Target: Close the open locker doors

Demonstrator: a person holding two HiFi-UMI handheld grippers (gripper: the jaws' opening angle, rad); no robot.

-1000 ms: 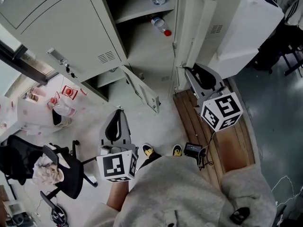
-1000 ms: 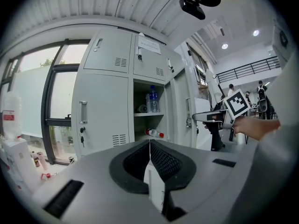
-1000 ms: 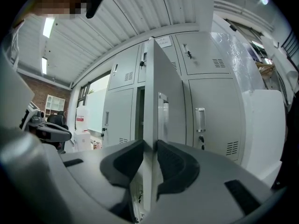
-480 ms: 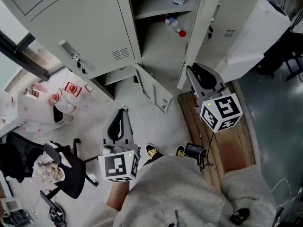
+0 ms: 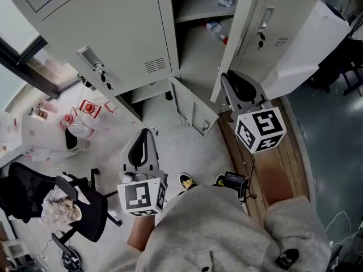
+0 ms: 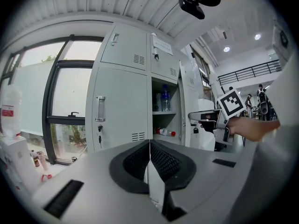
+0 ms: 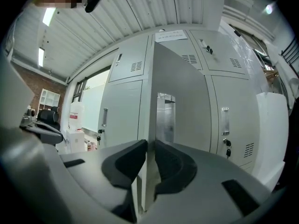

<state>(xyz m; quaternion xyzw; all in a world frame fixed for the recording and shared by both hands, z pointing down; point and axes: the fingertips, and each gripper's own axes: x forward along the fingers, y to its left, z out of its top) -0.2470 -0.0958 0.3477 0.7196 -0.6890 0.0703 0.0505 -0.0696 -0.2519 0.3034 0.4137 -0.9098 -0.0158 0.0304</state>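
A tall grey locker (image 5: 195, 44) stands open with a lying bottle (image 5: 215, 30) on a shelf. Its upper door (image 5: 249, 33) hangs open to the right, and a small lower door (image 5: 195, 109) juts out below. My right gripper (image 5: 225, 77) is level at the upper door's free edge. In the right gripper view that door (image 7: 180, 92) is edge-on, in line with my right gripper (image 7: 150, 143). Its jaws have just been closing and stand a slit apart, with the edge in the gap. My left gripper (image 5: 146, 132) is shut and empty, short of the lower door, and points at the locker (image 6: 163, 120).
A black office chair (image 5: 74, 203) stands at lower left, with red-labelled items (image 5: 79, 118) on the floor by the window. A wooden platform (image 5: 272, 174) runs along the right under a white cabinet (image 5: 306, 38). A small black device (image 5: 232, 180) lies by the person's feet.
Both grippers and the person have moved toward the lockers. The upper door's outer face with its handle now shows, and the right gripper's tips sit at its edge.
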